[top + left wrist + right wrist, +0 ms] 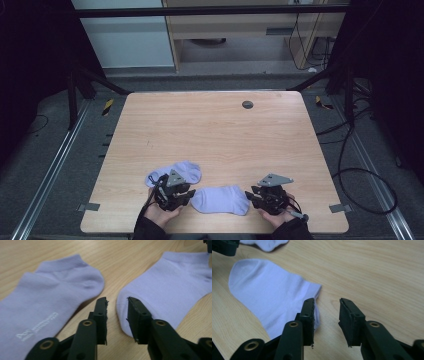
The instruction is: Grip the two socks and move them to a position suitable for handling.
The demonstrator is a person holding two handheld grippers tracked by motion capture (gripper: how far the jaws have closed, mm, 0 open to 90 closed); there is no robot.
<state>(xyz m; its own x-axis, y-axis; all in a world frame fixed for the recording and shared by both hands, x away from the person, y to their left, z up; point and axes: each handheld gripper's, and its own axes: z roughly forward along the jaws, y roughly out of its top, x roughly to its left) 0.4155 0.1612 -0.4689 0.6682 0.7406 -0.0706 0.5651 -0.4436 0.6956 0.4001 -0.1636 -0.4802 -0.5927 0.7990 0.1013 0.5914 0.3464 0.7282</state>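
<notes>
Two pale lilac ankle socks lie flat near the front edge of the wooden table (215, 130). One sock (176, 173) (50, 295) is at the left, the other sock (221, 199) (172, 287) (269, 295) lies between the two hands. My left gripper (188, 196) (117, 302) is open, low over the table at the toe end of the middle sock, pads not pressing it. My right gripper (251, 195) (326, 303) is open at that sock's cuff end, the cuff edge beside its left jaw and bare wood in the gap.
A round grey grommet (247, 104) sits in the far part of the tabletop. Black frame bars and cables (360, 150) surround the table on the floor. The left sock's edge (267, 243) appears at the top of the right gripper view.
</notes>
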